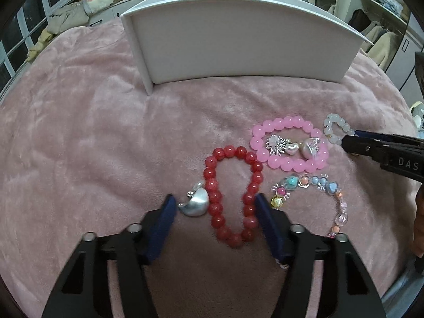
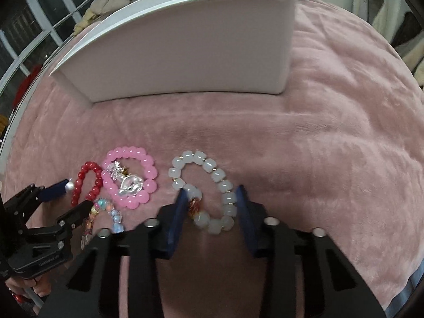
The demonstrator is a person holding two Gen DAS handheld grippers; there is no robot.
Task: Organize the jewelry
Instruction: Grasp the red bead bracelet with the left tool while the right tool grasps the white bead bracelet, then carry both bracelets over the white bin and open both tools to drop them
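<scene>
Now my left hand-held gripper points down at the pink plush blanket and stands about half wide around the red bead bracelet. Its right pad lies against the beads, its left pad just beside the bracelet's silver charm; the bracelet lies flat, stretched into a long oval, not lifted.

My right hand-held gripper is drawn narrow on the near part of the white bead bracelet, with one pad against the bead by its small red-gold charm and the other against the beads on the opposite side. That bracelet lies farthest right in the cluster.

Between the two lies the pink bead bracelet with a few silver charms inside its ring, and nearer to me the multicoloured bracelet. Beyond all of them, on the far side of the blanket, stands the white box.
</scene>
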